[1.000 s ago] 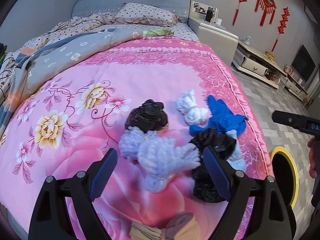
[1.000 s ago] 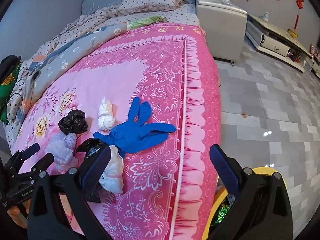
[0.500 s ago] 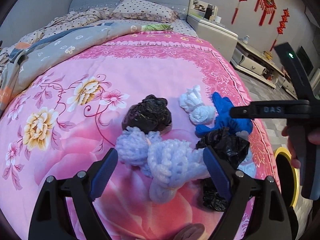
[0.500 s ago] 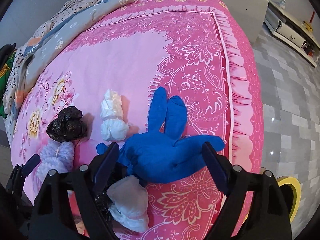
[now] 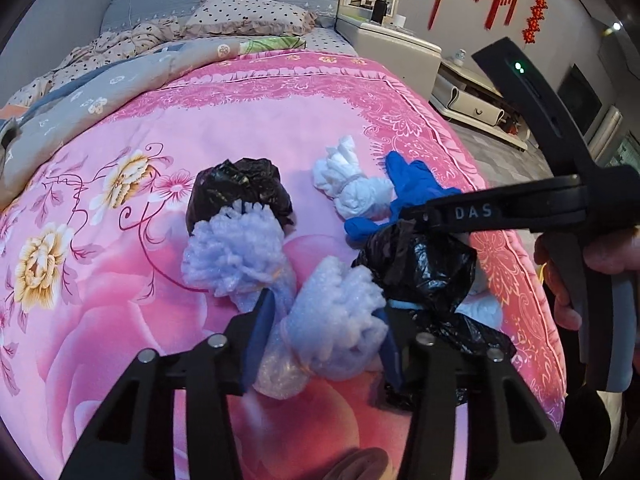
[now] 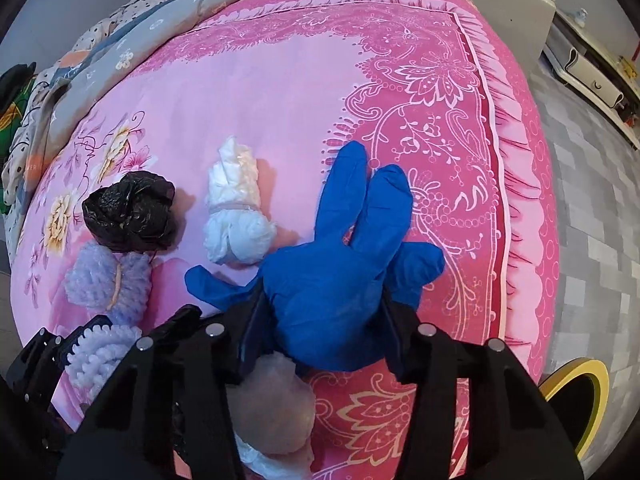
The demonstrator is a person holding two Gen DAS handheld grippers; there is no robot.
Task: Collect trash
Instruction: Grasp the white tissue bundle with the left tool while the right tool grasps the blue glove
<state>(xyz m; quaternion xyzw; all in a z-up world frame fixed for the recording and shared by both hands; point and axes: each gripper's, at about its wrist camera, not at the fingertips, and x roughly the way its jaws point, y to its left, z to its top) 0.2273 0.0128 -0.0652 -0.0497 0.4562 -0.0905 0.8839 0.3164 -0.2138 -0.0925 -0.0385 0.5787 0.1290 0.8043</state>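
Note:
Trash lies on the pink flowered bedspread [image 5: 132, 320]. My left gripper [image 5: 324, 332] is shut on a lilac foam wrap bundle [image 5: 332, 320]; its other end [image 5: 236, 256] lies ahead. My right gripper [image 6: 320, 320] is shut on a blue rubber glove [image 6: 340, 264], whose fingers point away. A black bag ball [image 5: 240, 196] [image 6: 132, 212] and a white tied bag [image 5: 352, 188] [image 6: 236, 216] lie beyond. Another black bag [image 5: 424, 268] lies right of my left gripper. A whitish bag [image 6: 272, 404] lies under my right gripper.
A yellow-rimmed bin [image 6: 580, 396] stands on the tiled floor by the bed's right edge. A grey quilt [image 5: 100, 92] and a pillow [image 5: 248, 16] lie at the bed's head. A white nightstand [image 5: 396, 48] and low cabinet [image 5: 476, 100] stand on the right.
Both grippers have moved forward and down and closed: the left on the lilac foam bundle, the right on the blue glove. Both stood open before.

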